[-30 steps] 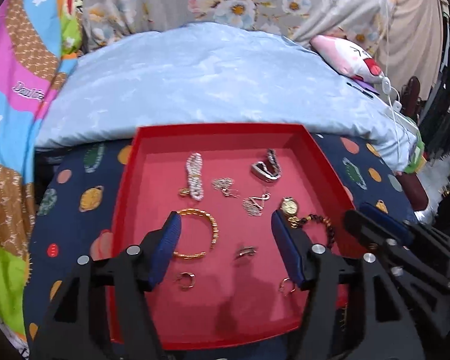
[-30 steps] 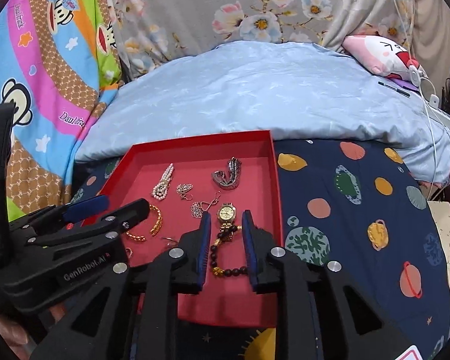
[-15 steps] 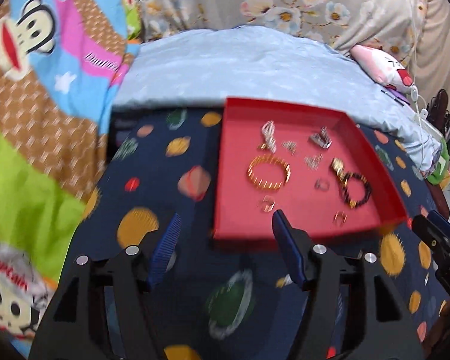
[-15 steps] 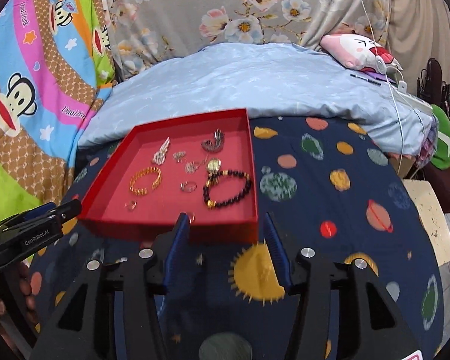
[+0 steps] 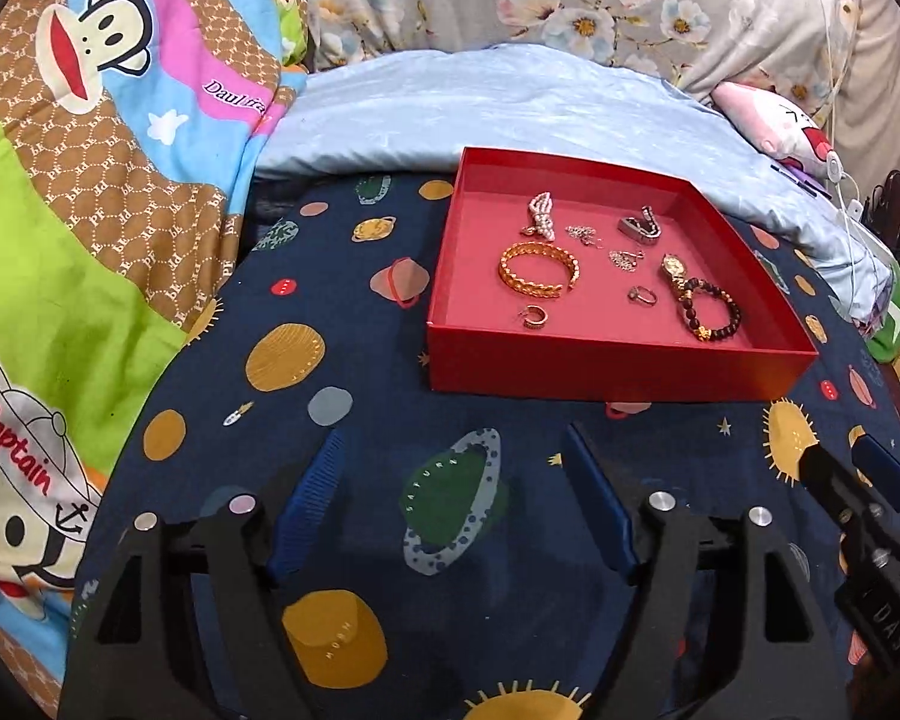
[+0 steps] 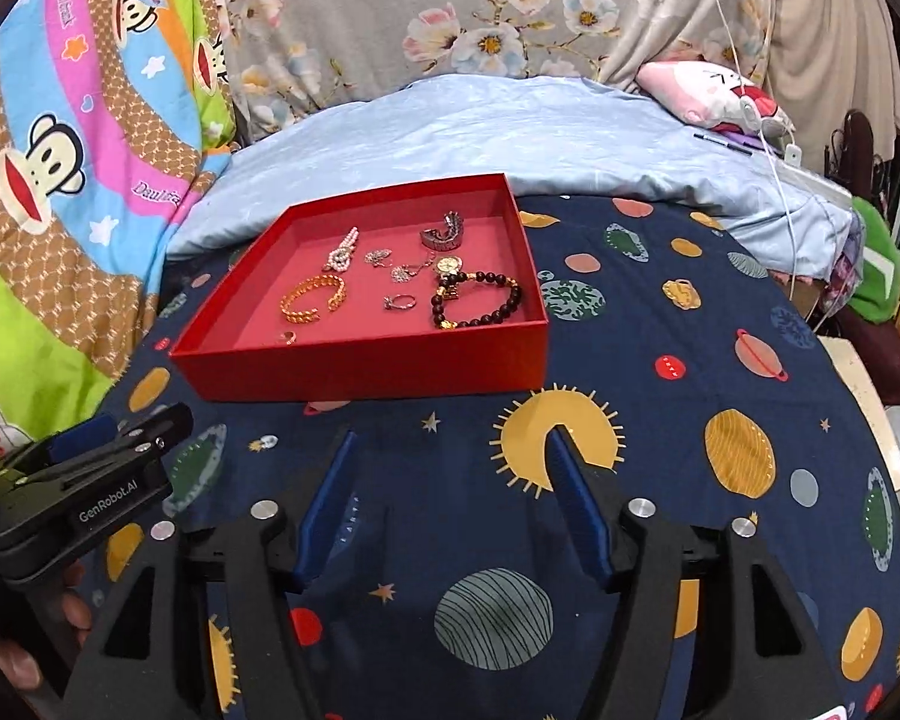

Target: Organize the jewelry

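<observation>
A red tray [image 5: 618, 366] [image 6: 360, 369] sits on the planet-print sheet and holds the jewelry: a gold bangle [image 5: 537, 269] [image 6: 312, 299], a pearl piece [image 5: 541, 215] [image 6: 343, 252], a dark bead bracelet [image 5: 711, 315] [image 6: 480, 300], a gold watch [image 5: 673, 267] [image 6: 448, 266], a silver band [image 5: 641, 227] [image 6: 444, 234], a ring [image 5: 641, 295] [image 6: 399, 301] and small earrings. My left gripper [image 5: 453, 444] is open and empty, well short of the tray. My right gripper [image 6: 450, 441] is open and empty, also short of the tray. The left gripper also shows in the right wrist view [image 6: 120, 432].
A navy planet-print sheet [image 6: 660, 420] covers the surface. A light blue blanket [image 5: 510, 102] lies behind the tray. A cartoon monkey quilt [image 5: 90, 150] is at the left. A pink plush [image 6: 708, 93] and white cables [image 6: 774, 138] lie at the far right.
Both grippers have pulled back from over the tray to the sheet in front of it. The right gripper opened and left the bead bracelet with the watch lying in the tray.
</observation>
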`<state>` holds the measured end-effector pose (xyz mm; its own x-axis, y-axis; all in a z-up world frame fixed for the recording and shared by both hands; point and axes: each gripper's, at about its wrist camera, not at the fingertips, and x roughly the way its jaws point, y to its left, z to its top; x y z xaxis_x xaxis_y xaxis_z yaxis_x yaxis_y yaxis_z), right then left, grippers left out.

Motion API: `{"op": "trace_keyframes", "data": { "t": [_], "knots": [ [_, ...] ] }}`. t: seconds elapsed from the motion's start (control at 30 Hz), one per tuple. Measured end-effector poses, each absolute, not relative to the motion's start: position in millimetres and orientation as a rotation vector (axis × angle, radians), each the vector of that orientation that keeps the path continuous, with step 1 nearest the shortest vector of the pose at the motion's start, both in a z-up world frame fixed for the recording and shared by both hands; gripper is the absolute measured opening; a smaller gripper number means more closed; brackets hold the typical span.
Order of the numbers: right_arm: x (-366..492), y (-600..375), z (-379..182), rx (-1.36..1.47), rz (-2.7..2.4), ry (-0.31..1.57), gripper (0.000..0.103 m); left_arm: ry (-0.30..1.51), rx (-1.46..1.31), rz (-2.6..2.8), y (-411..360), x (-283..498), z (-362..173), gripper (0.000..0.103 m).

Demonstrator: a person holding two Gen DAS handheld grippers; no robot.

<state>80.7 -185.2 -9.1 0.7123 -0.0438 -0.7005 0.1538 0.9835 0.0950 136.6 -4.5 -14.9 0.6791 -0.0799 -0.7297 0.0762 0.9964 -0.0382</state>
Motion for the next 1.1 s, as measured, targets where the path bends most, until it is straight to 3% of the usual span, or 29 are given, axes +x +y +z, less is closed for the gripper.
{"op": "trace_keyframes", "data": {
  "t": [0.67,1.1],
  "knots": [
    [78,-173,-35,0.084,-0.154,0.775,0.082,0.794,0.063,-0.078,-28,128,-43,0.075],
    [75,-176,-36,0.114,-0.169,0.775,0.086,0.784,0.104,-0.027,-31,125,-43,0.075]
  ]
}}
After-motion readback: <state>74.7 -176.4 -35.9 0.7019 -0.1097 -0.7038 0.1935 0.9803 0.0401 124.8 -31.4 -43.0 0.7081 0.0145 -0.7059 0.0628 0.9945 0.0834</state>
